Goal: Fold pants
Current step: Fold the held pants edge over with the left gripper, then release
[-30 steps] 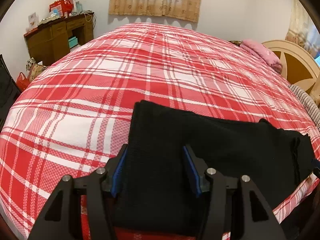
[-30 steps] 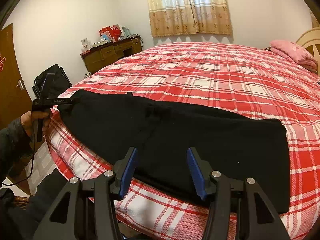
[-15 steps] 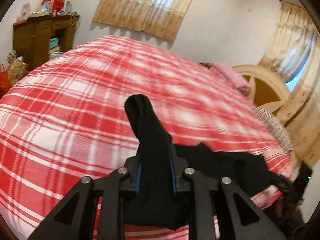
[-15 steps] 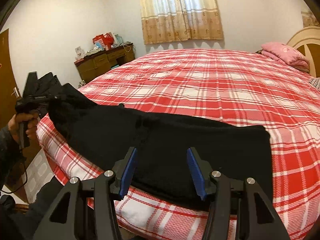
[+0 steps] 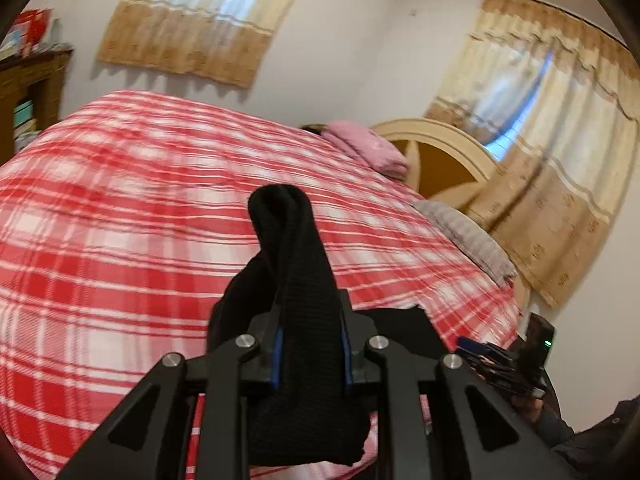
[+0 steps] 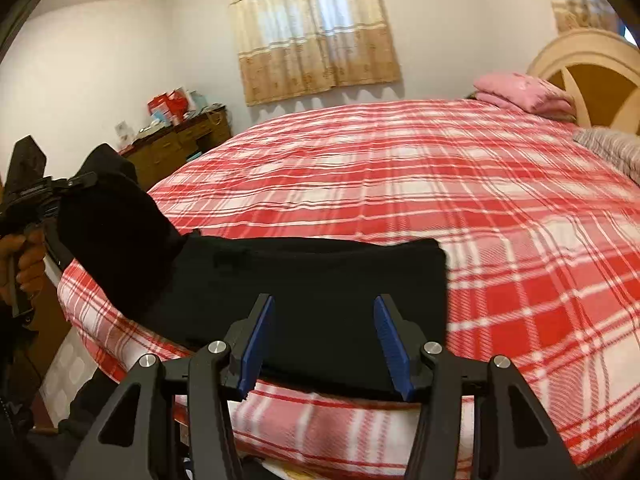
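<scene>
Black knit pants (image 5: 304, 320) bunching in a narrow grip, one end up off the bed (image 5: 120, 208).

In the left wrist view, the left hand-held gripper (image 5: 310, 354) is pinching a thick fold, jaws nearly closed; the cloth could be slipping out if tugged hard. In the right wrist view, the right hand-held gripper (image 6: 326, 344) is hovering half open and holding nothing over the pants (image 6: 320, 280), which are lying at the bed's (image 6: 440, 180) near edge; unpinned, that end may be dragging sideways and creasing the fold.
</scene>
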`<action>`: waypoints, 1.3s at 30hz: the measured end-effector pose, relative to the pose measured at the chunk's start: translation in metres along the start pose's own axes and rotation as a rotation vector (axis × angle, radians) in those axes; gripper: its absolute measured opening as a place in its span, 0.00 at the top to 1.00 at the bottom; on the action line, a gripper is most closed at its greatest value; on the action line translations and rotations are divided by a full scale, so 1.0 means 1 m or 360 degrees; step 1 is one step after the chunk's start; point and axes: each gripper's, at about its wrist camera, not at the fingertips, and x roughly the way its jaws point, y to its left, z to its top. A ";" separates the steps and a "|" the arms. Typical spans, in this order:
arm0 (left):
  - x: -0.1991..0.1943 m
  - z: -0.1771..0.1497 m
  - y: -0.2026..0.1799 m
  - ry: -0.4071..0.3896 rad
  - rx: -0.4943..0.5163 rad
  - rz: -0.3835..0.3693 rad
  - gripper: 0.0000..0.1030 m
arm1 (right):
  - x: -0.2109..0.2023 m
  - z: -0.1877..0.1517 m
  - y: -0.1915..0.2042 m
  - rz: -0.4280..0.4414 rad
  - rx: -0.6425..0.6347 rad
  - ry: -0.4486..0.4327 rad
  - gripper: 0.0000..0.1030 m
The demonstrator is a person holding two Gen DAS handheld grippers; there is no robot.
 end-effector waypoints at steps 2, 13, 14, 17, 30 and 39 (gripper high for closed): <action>0.009 0.002 -0.016 0.0026 0.0042 -0.0024 0.79 | -0.002 0.000 -0.013 -0.0055 0.0059 -0.0013 0.48; 0.064 -0.002 -0.084 0.0220 0.0178 -0.0143 0.79 | -0.023 -0.003 -0.076 -0.0267 0.0351 -0.0080 0.48; 0.068 -0.002 -0.088 0.0231 0.0185 -0.0142 0.79 | -0.023 -0.004 -0.081 -0.0269 0.0373 -0.0075 0.48; 0.082 0.000 -0.099 0.0262 0.0188 -0.0146 0.79 | -0.026 -0.006 -0.085 -0.0282 0.0404 -0.0095 0.47; 0.154 -0.021 -0.137 0.0400 0.0151 -0.0128 0.79 | -0.026 -0.014 -0.094 -0.0278 0.0483 -0.0166 0.47; 0.195 -0.037 -0.154 0.0491 0.0187 -0.0058 0.79 | -0.020 -0.017 -0.107 -0.0257 0.0591 -0.0120 0.47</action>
